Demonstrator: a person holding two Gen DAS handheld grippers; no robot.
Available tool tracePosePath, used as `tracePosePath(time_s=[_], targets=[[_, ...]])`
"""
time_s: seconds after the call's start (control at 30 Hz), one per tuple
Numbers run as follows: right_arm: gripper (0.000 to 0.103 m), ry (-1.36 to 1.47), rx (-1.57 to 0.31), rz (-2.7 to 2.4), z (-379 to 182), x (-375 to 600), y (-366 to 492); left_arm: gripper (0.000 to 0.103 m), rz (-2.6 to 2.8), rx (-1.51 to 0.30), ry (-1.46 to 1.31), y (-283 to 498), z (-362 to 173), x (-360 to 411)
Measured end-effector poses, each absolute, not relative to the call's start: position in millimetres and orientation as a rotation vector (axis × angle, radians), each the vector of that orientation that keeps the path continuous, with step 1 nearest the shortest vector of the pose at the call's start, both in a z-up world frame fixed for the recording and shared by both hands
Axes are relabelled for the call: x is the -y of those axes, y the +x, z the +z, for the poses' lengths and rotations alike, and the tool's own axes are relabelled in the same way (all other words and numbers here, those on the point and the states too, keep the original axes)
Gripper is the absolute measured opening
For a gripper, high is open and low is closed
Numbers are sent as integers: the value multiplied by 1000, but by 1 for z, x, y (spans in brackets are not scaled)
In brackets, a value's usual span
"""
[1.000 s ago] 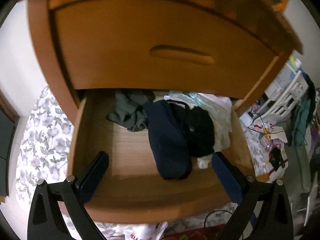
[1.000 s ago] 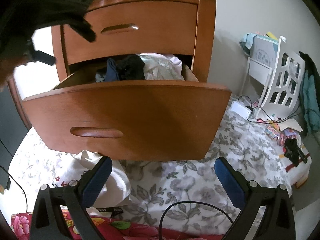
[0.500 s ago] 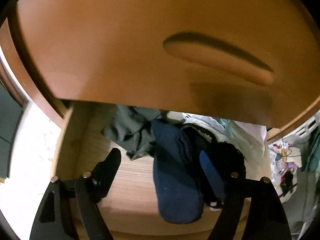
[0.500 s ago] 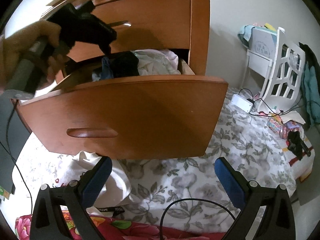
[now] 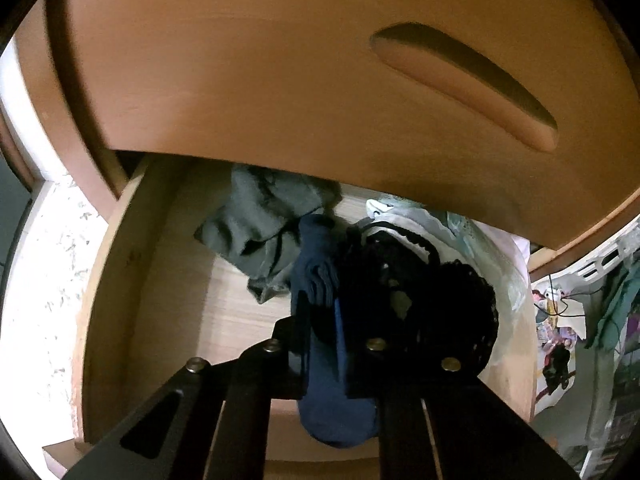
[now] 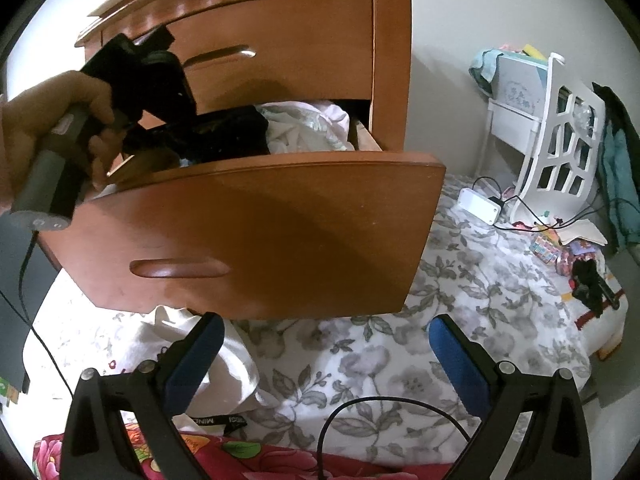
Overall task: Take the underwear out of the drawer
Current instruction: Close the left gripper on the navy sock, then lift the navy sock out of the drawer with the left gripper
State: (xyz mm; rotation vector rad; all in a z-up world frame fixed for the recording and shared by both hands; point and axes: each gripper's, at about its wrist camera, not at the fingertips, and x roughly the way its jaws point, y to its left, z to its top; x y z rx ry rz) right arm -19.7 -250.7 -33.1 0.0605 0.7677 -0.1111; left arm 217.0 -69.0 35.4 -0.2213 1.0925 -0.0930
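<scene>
Down inside the open drawer (image 5: 120, 280), left claw (image 5: 320, 312) closing, pinching the dark blue underwear (image 5: 320, 268) beside grey and black clothes, from the right wrist, right claw (image 6: 326, 356) spread wide, holding nothing, above the flowery bed (image 6: 460, 280).

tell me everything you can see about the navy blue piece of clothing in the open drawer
The navy blue garment looks like soft knit fabric, folded into a long bundle lying on the pale wooden floor of the drawer. Its rounded near end reaches toward the drawer front. The left gripper is closing on its middle, bunching it into folds. A grey-green garment touches its left side, black lacy fabric its right.
</scene>
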Motion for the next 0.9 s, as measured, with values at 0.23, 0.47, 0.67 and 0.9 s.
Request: tracePosePath(time_s=[0.23,0.47,0.67,0.9], targets=[[103,62,-763,-126,-31,253,-22,9,-87,-1063,-272,194,37,45],[103,40,-753,-133,-29,249,-23,8,-104,-975,-308,169,60,31],[103,29,-742,-142,-28,248,-25,8,-135,-862,-315,147,89,21],[103,10,-721,-149,-25,245,-29,8,-184,-714,-326,107,133,11]])
